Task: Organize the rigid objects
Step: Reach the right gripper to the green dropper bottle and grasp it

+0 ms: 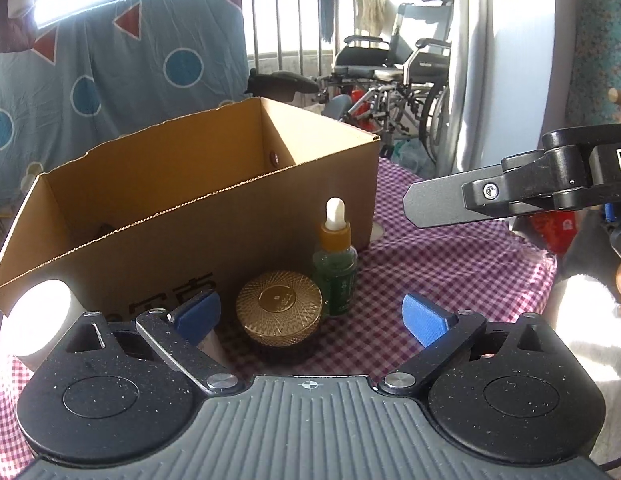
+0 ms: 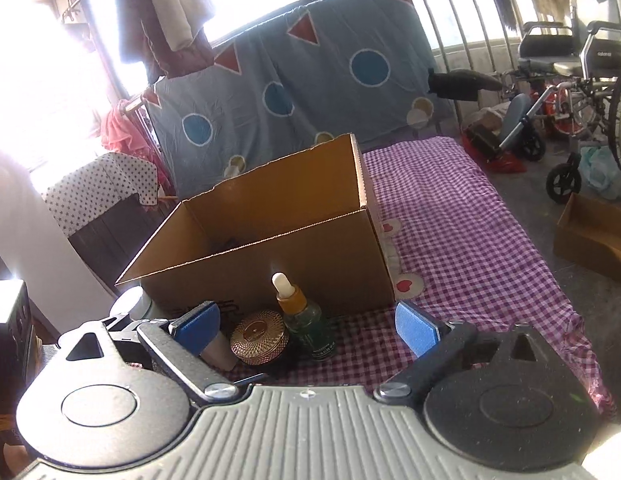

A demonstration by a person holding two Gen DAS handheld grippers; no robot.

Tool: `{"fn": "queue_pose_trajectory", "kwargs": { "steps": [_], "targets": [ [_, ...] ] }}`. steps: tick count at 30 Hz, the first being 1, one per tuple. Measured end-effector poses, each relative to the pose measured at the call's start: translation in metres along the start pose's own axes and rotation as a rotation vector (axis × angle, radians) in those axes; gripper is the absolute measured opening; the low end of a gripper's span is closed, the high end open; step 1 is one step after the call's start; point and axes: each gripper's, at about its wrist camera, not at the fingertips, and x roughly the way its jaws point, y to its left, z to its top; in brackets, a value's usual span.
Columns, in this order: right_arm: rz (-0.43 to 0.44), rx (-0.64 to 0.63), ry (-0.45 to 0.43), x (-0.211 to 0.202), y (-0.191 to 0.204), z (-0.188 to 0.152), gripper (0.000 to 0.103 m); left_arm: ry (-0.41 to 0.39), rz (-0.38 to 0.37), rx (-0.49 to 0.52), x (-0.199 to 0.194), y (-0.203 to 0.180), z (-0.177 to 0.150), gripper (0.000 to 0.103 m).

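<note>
Left gripper point(image 1: 310, 316) spread wide, nothing between blue pads point(image 1: 424, 322), low over checked cloth point(image 1: 450, 264). Right gripper point(image 2: 308, 326) also spread wide, empty, blue pads point(image 2: 416, 328) either side of the small items; seen from the left wrist view as a black arm point(image 1: 510, 192) coming in from the right, above the cloth. Gold round jar point(image 1: 279, 308) point(image 2: 259, 337) sitting on cloth just in front of left gripper, between its pads in line of sight, not touched. Green dropper bottle point(image 1: 335, 268) point(image 2: 310, 326) upright, white bulb on top, amber collar, just right of jar, touching or nearly so, can't tell which. Both right up against front wall of open cardboard box point(image 1: 198, 216) point(image 2: 278, 248). Box open at top, something dark low inside, too hidden to name. White round thing point(image 1: 42, 320) at left front corner of box, blown out by glare. Beige object point(image 2: 220, 354) behind right gripper's left pad, beside jar, unclear what. Blue sheet with circles and triangles point(image 1: 110, 72) hanging behind box. Wheelchair point(image 1: 394, 80) far right by railing.
</note>
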Motion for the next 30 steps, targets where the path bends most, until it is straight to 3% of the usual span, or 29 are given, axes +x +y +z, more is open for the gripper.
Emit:
{"fn": "queue_pose_trajectory", "kwargs": {
  "steps": [2, 9, 14, 20, 22, 24, 30],
  "targets": [
    [0.011, -0.001, 0.022, 0.012, 0.002, 0.001, 0.074, -0.008, -0.002, 0.016, 0.005, 0.0, 0.001, 0.092],
    [0.031, -0.014, 0.046, 0.04, 0.008, 0.006, 0.055, -0.036, -0.041, 0.038, 0.019, -0.002, 0.012, 0.072],
    [0.045, -0.026, 0.066, 0.052, 0.008, 0.011, 0.034, -0.051, -0.062, 0.052, 0.024, -0.006, 0.018, 0.061],
    [0.052, -0.017, 0.089, 0.062, 0.003, 0.01, 0.025, -0.026, -0.082, 0.048, 0.032, -0.008, 0.02, 0.048],
    [0.052, -0.024, 0.085, 0.062, 0.004, 0.009, 0.025, -0.015, -0.086, 0.043, 0.034, -0.007, 0.019, 0.036],
    [0.052, -0.022, 0.085, 0.062, 0.004, 0.01, 0.025, -0.005, -0.093, 0.03, 0.036, -0.008, 0.02, 0.032],
    [0.026, -0.026, 0.091, 0.054, 0.001, 0.011, 0.025, -0.004, -0.122, -0.005, 0.035, -0.013, 0.02, 0.031]
  ]
}}
